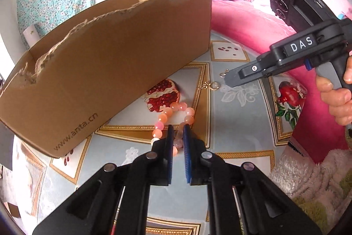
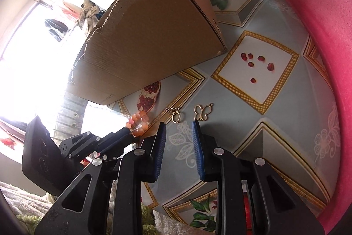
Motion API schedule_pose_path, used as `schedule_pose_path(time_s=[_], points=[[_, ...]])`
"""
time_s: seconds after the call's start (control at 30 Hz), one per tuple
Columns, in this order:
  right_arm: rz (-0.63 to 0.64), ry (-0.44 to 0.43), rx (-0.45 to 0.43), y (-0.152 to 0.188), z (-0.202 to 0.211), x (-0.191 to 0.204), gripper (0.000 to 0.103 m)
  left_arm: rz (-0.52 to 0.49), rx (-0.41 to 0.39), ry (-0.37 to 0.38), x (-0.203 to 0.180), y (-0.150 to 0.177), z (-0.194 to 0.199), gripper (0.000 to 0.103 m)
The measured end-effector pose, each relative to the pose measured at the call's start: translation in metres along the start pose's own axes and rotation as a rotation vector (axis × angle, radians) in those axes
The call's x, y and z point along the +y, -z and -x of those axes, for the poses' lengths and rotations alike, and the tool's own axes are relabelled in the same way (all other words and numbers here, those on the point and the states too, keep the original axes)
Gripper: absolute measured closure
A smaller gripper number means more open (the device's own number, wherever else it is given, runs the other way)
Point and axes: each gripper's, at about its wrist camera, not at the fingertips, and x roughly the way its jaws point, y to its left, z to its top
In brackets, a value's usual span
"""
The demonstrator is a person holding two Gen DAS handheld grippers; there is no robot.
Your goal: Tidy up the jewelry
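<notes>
The left gripper [image 1: 177, 128] is pinching the near beads of the pink-and-orange beaded bracelet [image 1: 173, 118] lying on the fruit-patterned tablecloth [image 1: 237, 124] beside the torn brown cardboard box [image 1: 123, 54], so lifting straight up is advisable, while the right gripper [image 2: 178, 124] is hovering empty, jaws apart.

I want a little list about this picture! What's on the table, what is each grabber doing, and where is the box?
surface: table with a fruit-print cloth
box: cardboard box, open top, torn edge, behind the jewelry
bracelet: pink bead bracelet lying beside the box
left gripper: shut on the bracelet's near beads
right gripper: open, empty, just short of the charms
small charm: gold ring charm on the cloth
butterfly: gold butterfly charm, right of the ring charm
in the box: cannot tell
</notes>
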Motion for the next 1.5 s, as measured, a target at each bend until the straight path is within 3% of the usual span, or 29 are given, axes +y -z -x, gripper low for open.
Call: schedule_pose_path(time_s=[0.1, 0.13, 0.3, 0.4, 0.57, 0.7, 0.8, 0.9, 1.0, 1.13, 1.17, 1.37, 1.4, 1.5], points=[[0.005, 0.006, 0.000, 0.000, -0.003, 0.005, 0.079, 0.048, -0.018, -0.019, 0.011, 0.003, 0.010, 0.096], [0.006, 0.006, 0.000, -0.001, -0.004, 0.005, 0.079, 0.071, -0.025, -0.019, 0.014, 0.003, 0.014, 0.103], [0.007, 0.012, 0.004, -0.001, -0.005, 0.008, 0.079, 0.237, -0.061, 0.031, 0.042, 0.001, 0.029, 0.103], [0.015, 0.029, 0.005, -0.001, -0.006, 0.013, 0.079, 0.286, -0.067, 0.031, 0.053, 0.003, 0.031, 0.103], [0.088, 0.100, -0.009, 0.002, -0.010, 0.031, 0.077, 0.275, -0.072, 0.046, 0.052, 0.006, 0.035, 0.103], [0.202, 0.192, -0.043, 0.005, -0.013, 0.054, 0.077, 0.205, -0.081, 0.068, 0.032, 0.000, 0.030, 0.103], [0.295, 0.259, -0.060, 0.007, -0.019, 0.072, 0.077, 0.167, -0.041, 0.053, 0.021, -0.002, 0.013, 0.103], [0.354, 0.313, -0.061, 0.008, -0.028, 0.083, 0.077, 0.192, 0.011, 0.037, 0.023, 0.001, -0.002, 0.103], [0.399, 0.355, -0.054, 0.008, -0.039, 0.088, 0.077, 0.220, 0.003, 0.033, 0.030, 0.003, -0.001, 0.103], [0.459, 0.394, -0.051, 0.011, -0.052, 0.096, 0.084, 0.252, 0.003, 0.007, 0.040, 0.007, 0.002, 0.103], [0.474, 0.403, -0.045, 0.012, -0.054, 0.099, 0.092, 0.259, 0.003, -0.002, 0.042, 0.008, 0.002, 0.103], [0.479, 0.328, -0.009, 0.019, -0.064, 0.111, 0.097, 0.294, 0.002, -0.043, 0.057, 0.013, 0.005, 0.103], [0.474, 0.304, 0.000, 0.021, -0.067, 0.115, 0.103, 0.300, 0.003, -0.049, 0.059, 0.014, 0.006, 0.103], [0.468, 0.239, 0.023, 0.028, -0.078, 0.126, 0.103, 0.310, 0.003, -0.067, 0.065, 0.016, 0.007, 0.103]])
